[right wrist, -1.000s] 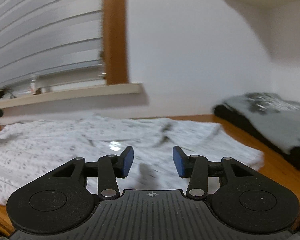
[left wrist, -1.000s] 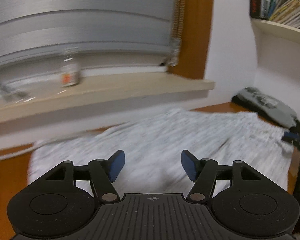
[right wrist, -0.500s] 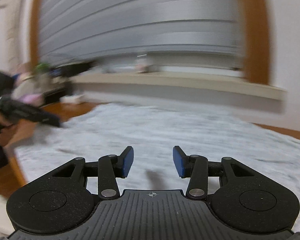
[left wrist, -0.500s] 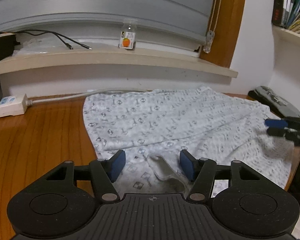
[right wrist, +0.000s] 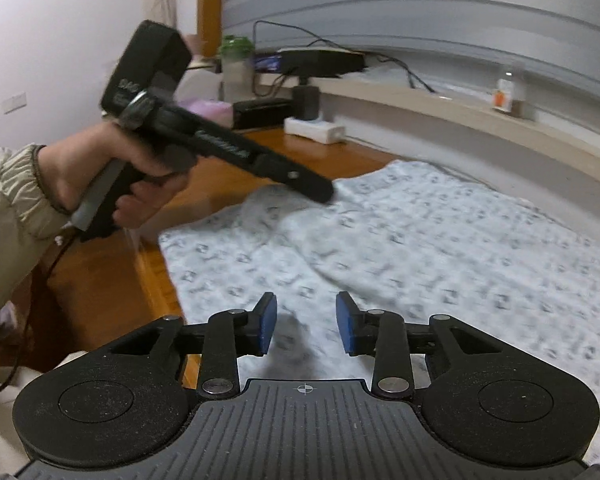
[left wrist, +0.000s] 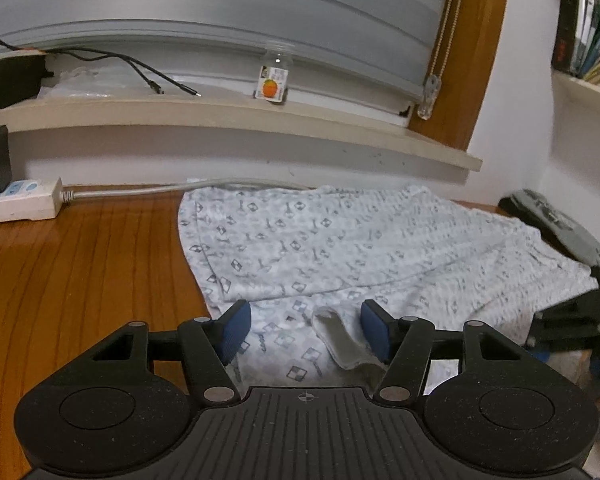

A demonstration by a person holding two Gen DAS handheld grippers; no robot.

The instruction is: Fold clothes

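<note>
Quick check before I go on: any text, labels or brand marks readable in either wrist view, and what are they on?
None can be read.
Bottle label: an orange picture, print too small.
Book spines on the shelf: red lettering, blurred.
Left hand-held gripper: white marks on its body, smeared by motion.
Garment: a repeating printed pattern, no readable words.
Power strip: no legible marking.

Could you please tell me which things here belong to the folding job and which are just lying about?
For the job:
patterned garment
left gripper
right gripper, closing on nothing

Lying about:
power strip
bottle
cables
dark folded clothes
</note>
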